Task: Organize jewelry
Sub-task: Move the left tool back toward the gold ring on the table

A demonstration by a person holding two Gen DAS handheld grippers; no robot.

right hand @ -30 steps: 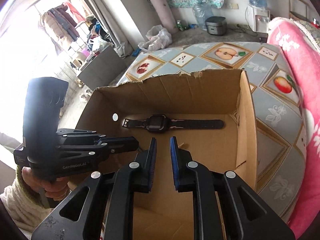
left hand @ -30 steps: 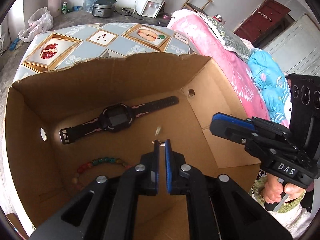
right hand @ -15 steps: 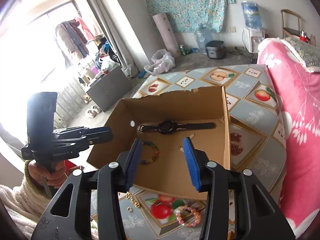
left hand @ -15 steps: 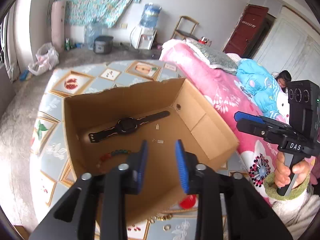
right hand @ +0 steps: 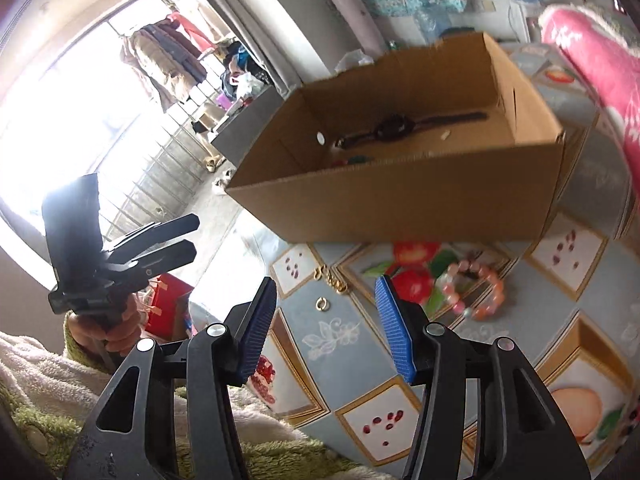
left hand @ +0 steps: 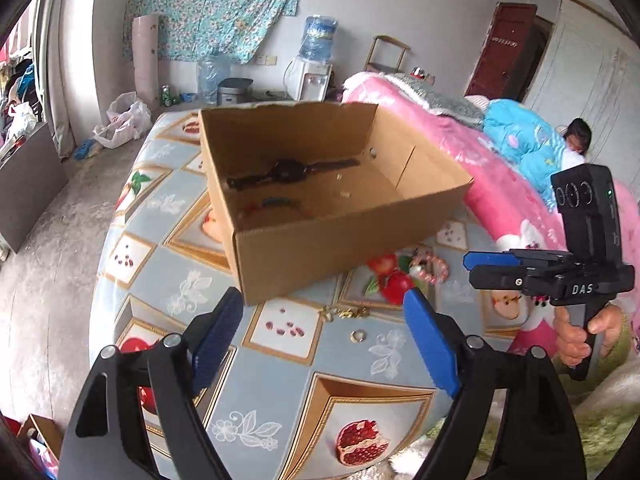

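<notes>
walls: white (left hand: 400, 8) | floor: grey concrete (left hand: 48, 240) | window: bright (right hand: 60, 100) | door: red (left hand: 504, 48)

Both grippers, one second ago low inside the cardboard box (left hand: 320, 240), now stand outside it, above the table on its near side. The left gripper (left hand: 324, 336), then nearly closed, now has its jaws spread wide with nothing between them. The right gripper (right hand: 326, 320) has likewise widened from a narrow gap and holds nothing.

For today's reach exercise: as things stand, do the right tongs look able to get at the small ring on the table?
Probably yes. The right tongs are open and empty, the ring lies in the open in front of the cardboard box, nothing between them.
</notes>
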